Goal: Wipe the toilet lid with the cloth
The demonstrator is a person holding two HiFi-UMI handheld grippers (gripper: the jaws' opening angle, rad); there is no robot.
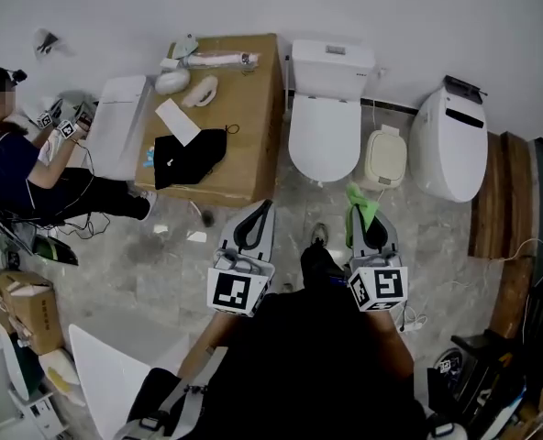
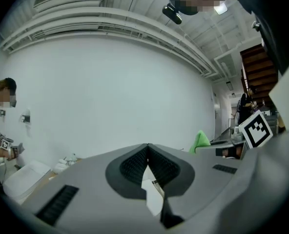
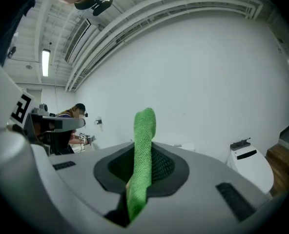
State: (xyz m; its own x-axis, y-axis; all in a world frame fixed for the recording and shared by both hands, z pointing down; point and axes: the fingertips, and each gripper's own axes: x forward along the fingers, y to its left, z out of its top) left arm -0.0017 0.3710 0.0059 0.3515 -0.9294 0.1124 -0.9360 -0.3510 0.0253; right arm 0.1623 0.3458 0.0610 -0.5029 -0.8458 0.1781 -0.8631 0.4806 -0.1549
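The white toilet, its lid point(image 1: 325, 136) down, stands against the back wall straight ahead of me. My right gripper point(image 1: 364, 207) is shut on a green cloth point(image 1: 363, 203) point(image 3: 141, 155) that sticks up from between the jaws. It hangs in the air short of the lid, to its lower right. My left gripper point(image 1: 264, 206) point(image 2: 147, 147) is shut with nothing in it, held level beside the right one, below the lid's left side.
A wooden table point(image 1: 253, 117) with a black cloth point(image 1: 189, 157) and bottles stands left of the toilet. A small cream bin point(image 1: 384, 157) and a second white toilet point(image 1: 451, 140) stand to the right. A seated person point(image 1: 24, 168) works at far left. Wooden steps point(image 1: 501, 218) run along the right.
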